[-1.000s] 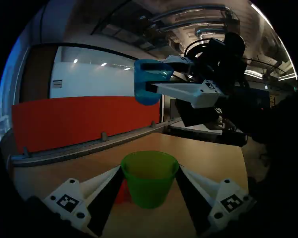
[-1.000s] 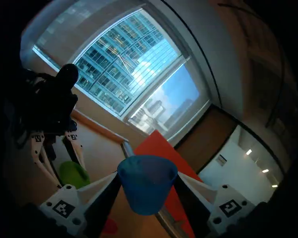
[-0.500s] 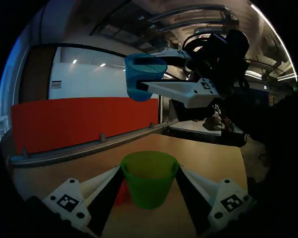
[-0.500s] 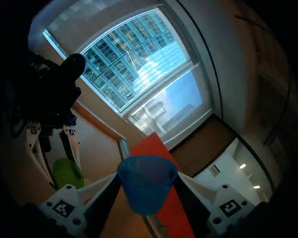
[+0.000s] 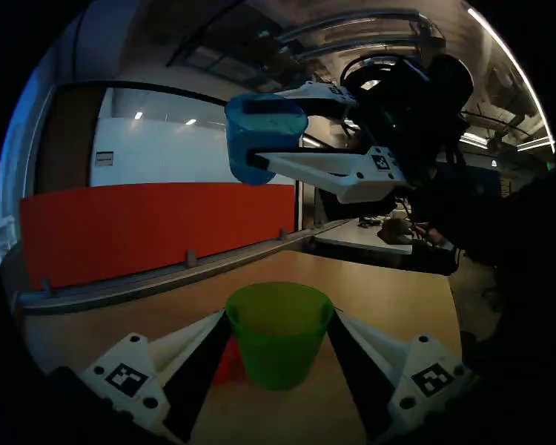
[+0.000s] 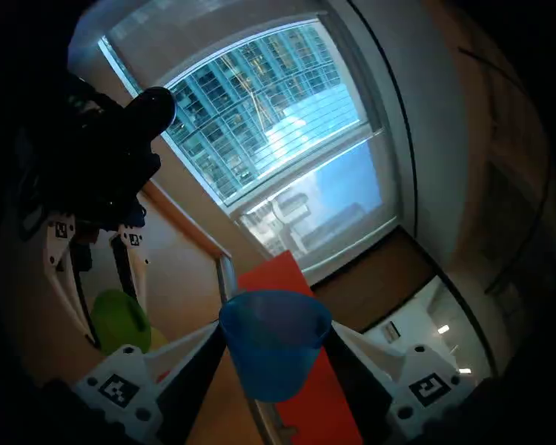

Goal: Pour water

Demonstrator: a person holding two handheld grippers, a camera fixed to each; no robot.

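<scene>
The blue cup [image 5: 265,144], upper centre in the left gripper view, sits near upright, pinched by the right gripper [image 6: 276,331]. No stream is visible. The green cup [image 5: 279,337], bottom centre, is pinched by the left gripper [image 5: 278,320], with the table [image 5: 396,289] behind. The tipping itself seems not yet done.

Red panel [image 5: 152,222] behind wood table [image 5: 396,289]; big window [image 6: 278,126] w/ high-rises outside; ceiling lights [image 5: 471,139].

Left gripper view sits level, right gripper view rolled; both see green cup [image 5: 279,334]
</scene>
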